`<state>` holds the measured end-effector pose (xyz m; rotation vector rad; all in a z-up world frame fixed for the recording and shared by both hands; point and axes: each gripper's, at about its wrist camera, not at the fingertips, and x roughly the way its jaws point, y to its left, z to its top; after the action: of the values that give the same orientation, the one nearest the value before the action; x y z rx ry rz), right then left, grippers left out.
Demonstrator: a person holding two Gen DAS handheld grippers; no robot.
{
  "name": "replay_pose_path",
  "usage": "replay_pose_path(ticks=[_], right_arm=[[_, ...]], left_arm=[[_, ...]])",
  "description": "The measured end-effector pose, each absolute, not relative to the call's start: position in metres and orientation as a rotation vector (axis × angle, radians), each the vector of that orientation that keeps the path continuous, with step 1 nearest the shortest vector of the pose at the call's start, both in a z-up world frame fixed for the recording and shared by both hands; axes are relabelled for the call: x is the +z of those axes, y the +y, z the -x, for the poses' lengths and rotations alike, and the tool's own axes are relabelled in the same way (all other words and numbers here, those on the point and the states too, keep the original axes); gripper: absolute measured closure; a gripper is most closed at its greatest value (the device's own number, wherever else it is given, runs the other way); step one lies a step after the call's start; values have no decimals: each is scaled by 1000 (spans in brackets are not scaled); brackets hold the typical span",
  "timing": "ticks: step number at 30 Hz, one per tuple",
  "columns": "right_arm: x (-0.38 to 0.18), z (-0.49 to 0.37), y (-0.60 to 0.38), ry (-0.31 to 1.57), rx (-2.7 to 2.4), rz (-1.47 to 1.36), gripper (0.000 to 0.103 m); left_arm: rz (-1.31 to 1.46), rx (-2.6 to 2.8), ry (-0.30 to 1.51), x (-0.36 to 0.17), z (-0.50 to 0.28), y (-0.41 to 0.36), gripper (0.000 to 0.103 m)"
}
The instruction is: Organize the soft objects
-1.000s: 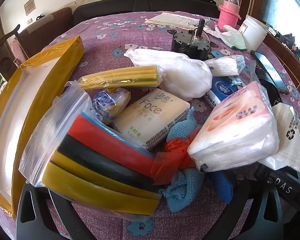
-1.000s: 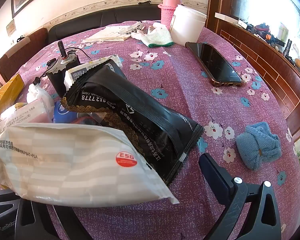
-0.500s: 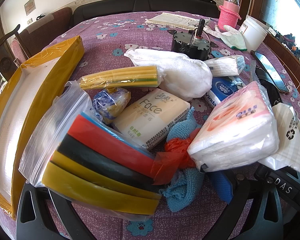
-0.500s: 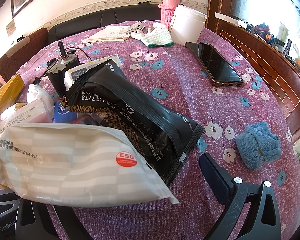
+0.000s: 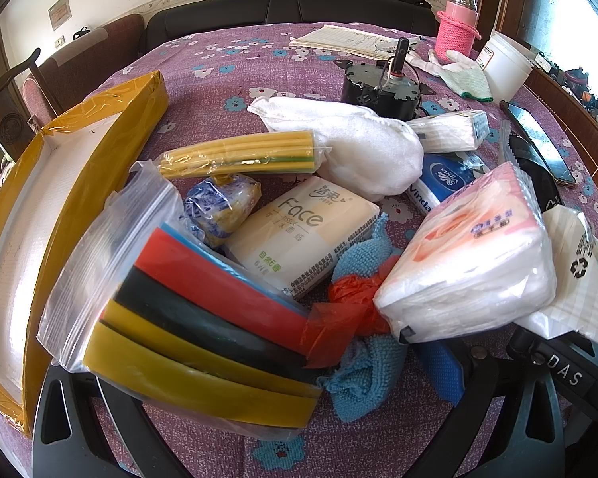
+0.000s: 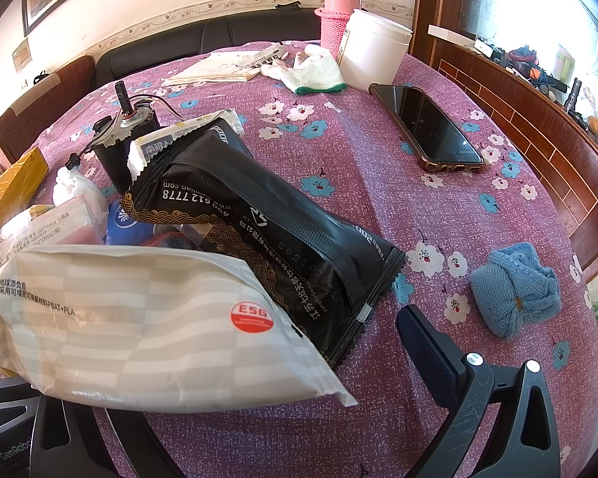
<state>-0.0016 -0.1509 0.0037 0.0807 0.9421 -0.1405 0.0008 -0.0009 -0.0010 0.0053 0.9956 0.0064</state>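
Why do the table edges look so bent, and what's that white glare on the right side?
Both wrist views are fisheye, so the purple tablecloth bulges and corners go black. Right wrist view: the window is blown out white. Left wrist view: the zip bag glints, otherwise sharp.

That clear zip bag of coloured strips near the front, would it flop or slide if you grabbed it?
The zip bag would probably sag, since its film looks thin and crinkled. The glossy plastic may slip between fingers. The strips inside lie loose, so they could shift.
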Motion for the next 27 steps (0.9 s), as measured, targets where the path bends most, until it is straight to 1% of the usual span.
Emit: replay_pose_path(ticks=[22, 27], right_arm=[[7, 13, -154, 992, -148, -94, 1], [12, 29, -155, 1005, -134, -91, 1]], left_arm=[[-7, -4, 996, -1, -2, 1, 0], [76, -54, 965, 10, 12, 12, 0]])
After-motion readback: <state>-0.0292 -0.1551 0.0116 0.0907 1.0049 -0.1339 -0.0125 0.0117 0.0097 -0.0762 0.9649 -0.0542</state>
